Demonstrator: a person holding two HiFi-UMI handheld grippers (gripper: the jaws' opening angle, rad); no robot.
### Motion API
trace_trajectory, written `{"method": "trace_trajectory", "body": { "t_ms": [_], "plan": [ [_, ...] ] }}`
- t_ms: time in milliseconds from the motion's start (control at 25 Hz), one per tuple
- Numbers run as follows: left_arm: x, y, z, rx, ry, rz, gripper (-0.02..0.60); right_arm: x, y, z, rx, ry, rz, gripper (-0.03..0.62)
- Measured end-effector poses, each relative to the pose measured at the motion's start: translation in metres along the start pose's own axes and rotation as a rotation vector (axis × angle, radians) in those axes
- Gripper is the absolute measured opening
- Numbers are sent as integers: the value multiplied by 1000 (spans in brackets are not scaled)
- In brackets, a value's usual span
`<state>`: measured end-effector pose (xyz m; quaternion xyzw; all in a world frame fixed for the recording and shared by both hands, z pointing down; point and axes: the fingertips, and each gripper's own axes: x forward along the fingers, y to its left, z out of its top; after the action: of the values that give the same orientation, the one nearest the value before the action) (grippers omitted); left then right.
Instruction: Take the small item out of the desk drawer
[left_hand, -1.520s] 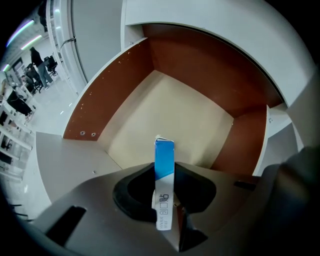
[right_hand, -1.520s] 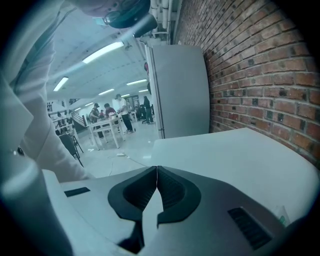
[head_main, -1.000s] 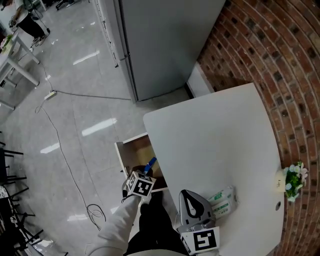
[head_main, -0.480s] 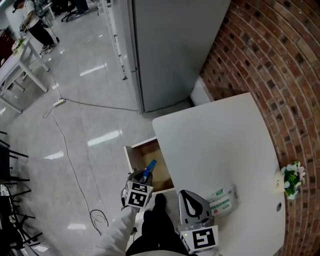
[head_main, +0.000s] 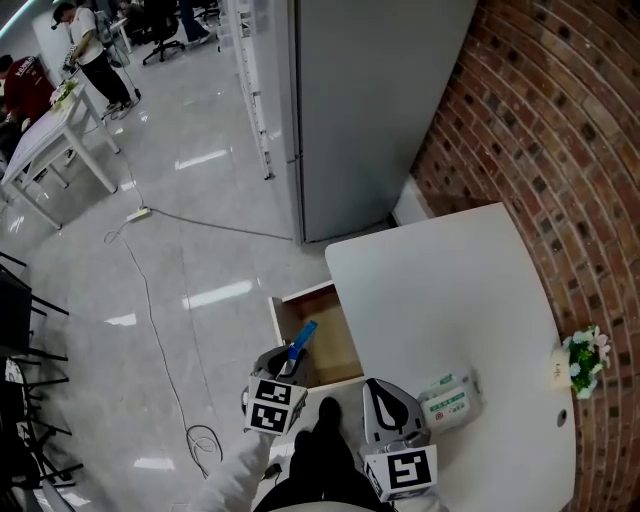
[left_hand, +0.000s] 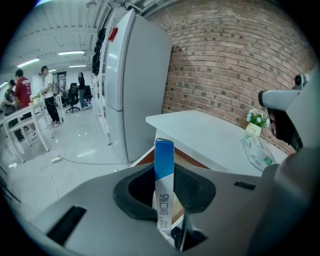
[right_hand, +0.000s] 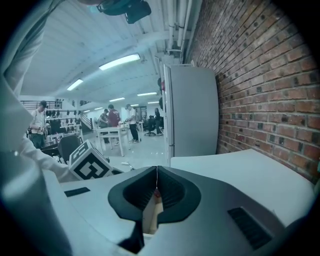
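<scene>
A small blue and white box (head_main: 302, 338) stands upright between the pads of my left gripper (head_main: 290, 362), which is shut on its lower half. The box hangs over the front of the open wooden desk drawer (head_main: 283, 327), tilted toward it. In the left gripper view the box (left_hand: 164, 175) rises between the dark pads, blue end up, with the white desk (left_hand: 210, 131) beyond. My right gripper (head_main: 381, 392) rests at the desk's near edge; its jaws (right_hand: 156, 186) meet at the tips with nothing held.
A green and white tissue pack (head_main: 449, 400) lies on the white desk (head_main: 440, 280) right of the right gripper. A small flower pot (head_main: 585, 362) stands by the brick wall. A grey cabinet (head_main: 370, 110) stands behind the desk. A cable (head_main: 150, 290) runs over the floor.
My left gripper has drawn back from the drawer toward the person, carrying the box. The head view has swung, so the desk and drawer sit further right. The right gripper has stayed put.
</scene>
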<state>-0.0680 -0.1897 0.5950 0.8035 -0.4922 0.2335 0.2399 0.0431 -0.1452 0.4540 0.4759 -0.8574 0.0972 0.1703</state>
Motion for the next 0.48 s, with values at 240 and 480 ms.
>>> {"method": "trace_trajectory", "body": {
  "t_ms": [240,480],
  "plan": [
    [-46,-3,14,0,-88,17,83,-9,17,4,2,-12,11,28],
    [-85,-1,31,2,-173,49,81,-18,33,10,-7,-28,25,26]
  ]
}}
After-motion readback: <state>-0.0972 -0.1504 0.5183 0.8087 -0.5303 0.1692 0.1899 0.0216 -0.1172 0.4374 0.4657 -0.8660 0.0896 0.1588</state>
